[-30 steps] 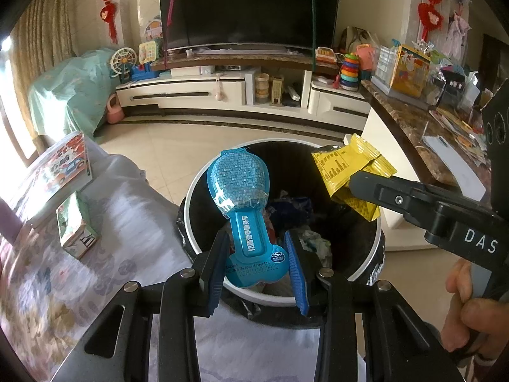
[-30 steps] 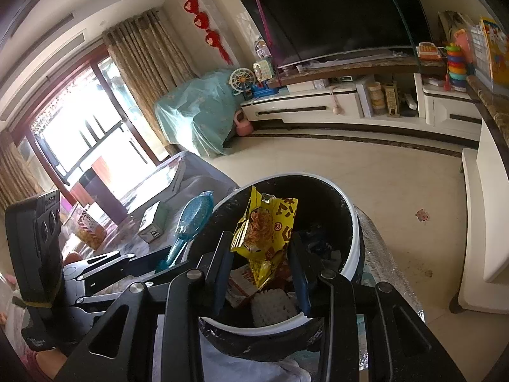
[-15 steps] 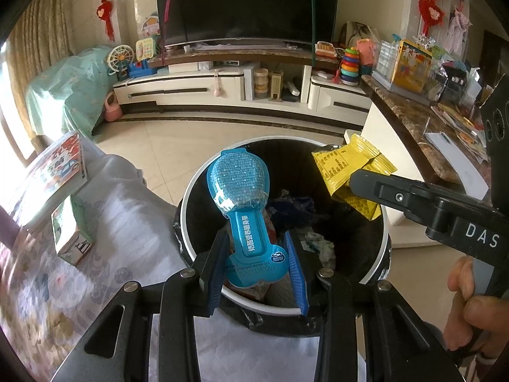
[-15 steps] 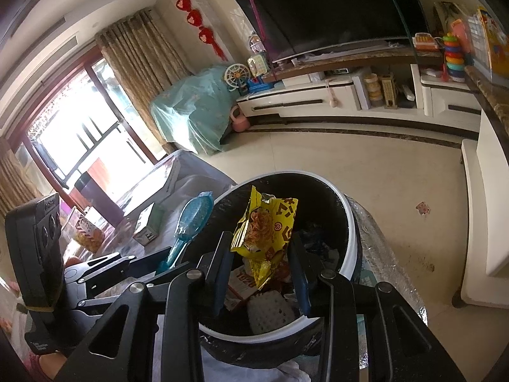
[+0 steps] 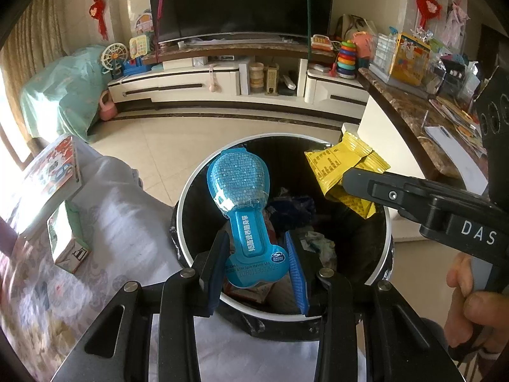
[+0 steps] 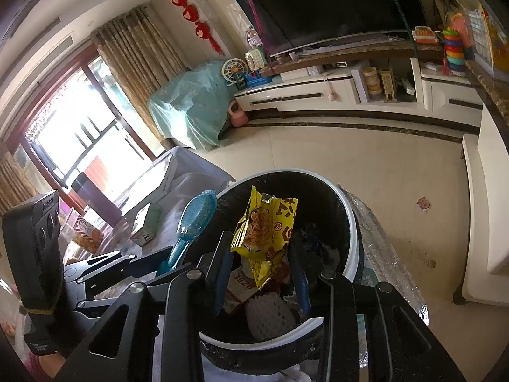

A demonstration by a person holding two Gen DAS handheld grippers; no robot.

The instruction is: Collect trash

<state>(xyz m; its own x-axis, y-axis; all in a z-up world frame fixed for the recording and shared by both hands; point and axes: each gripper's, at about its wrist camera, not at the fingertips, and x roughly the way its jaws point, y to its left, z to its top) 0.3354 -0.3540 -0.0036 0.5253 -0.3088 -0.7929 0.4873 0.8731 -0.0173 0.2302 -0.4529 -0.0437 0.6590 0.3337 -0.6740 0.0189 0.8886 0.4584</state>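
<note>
A black trash bin with a white rim (image 5: 186, 197) (image 6: 353, 222) stands below both grippers, with trash inside. My left gripper (image 5: 254, 261) is shut on a blue plastic toy package (image 5: 241, 191) and holds it over the bin's near left side. The package also shows in the right wrist view (image 6: 191, 222). My right gripper (image 6: 259, 261) is shut on a crumpled yellow snack wrapper (image 6: 267, 229) above the bin. The wrapper shows in the left wrist view (image 5: 343, 172), held by the right gripper's finger (image 5: 381, 187).
A table with a pale patterned cloth (image 5: 105, 222) lies left of the bin, with a small green box (image 5: 65, 238) and a picture book (image 5: 47, 175). A marble counter (image 5: 423, 121) is at right. A TV cabinet (image 5: 222, 82) stands across the tiled floor.
Both grippers have moved slightly forward over the bin, still holding their items. The table items have slid left in the left wrist view.
</note>
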